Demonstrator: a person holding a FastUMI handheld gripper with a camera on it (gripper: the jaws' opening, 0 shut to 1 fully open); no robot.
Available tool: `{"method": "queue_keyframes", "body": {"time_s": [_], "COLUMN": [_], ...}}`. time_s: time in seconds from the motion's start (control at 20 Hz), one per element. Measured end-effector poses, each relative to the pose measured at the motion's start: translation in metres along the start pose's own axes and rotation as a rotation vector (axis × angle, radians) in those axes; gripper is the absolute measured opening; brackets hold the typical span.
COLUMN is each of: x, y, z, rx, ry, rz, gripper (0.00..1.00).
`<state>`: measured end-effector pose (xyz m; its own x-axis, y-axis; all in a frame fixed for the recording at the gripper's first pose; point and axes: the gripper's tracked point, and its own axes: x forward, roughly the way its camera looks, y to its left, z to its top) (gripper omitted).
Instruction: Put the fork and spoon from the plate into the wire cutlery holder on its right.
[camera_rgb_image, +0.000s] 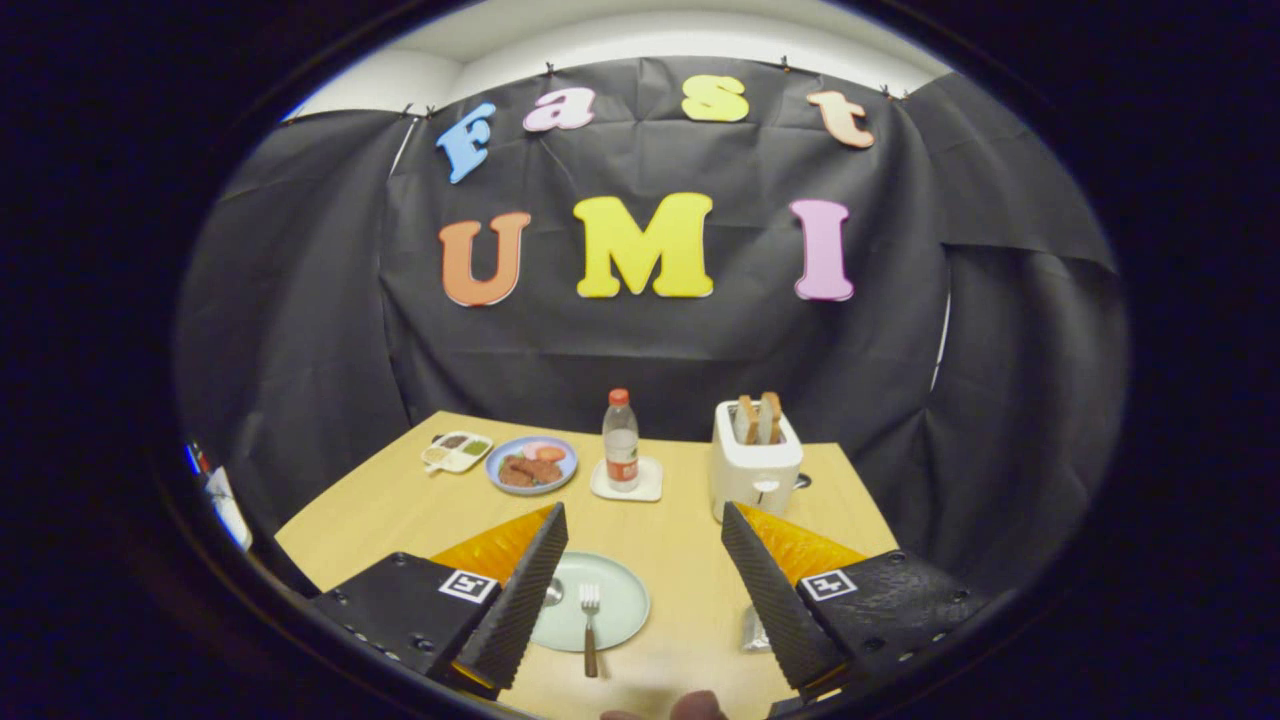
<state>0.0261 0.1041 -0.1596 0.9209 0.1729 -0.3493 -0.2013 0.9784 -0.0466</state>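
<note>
A pale green plate (618, 598) lies on the wooden table between my two fingers, low and close. A fork (590, 628) with a brown handle rests on it, tines pointing away from me. The bowl of a spoon (552, 592) peeks out beside the left finger, which hides the rest of it. Part of the wire cutlery holder (754, 630) shows just left of the right finger, mostly hidden behind it. My gripper (645, 560) hovers above the plate, open wide, with nothing between the fingers.
Beyond the plate stand a bottle (621, 440) on a white coaster, a white toaster (755, 462) with two slices of toast, a blue plate of food (532, 465) and a small divided tray (456, 451). A fingertip (695, 706) shows at the near edge.
</note>
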Motion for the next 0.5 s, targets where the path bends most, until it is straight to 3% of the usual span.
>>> {"method": "queue_keyframes", "body": {"time_s": [0.5], "x": [0.073], "y": [0.044], "z": [-0.122], "rx": [-0.050], "ry": [0.283], "rz": [0.071], "gripper": [0.94]}}
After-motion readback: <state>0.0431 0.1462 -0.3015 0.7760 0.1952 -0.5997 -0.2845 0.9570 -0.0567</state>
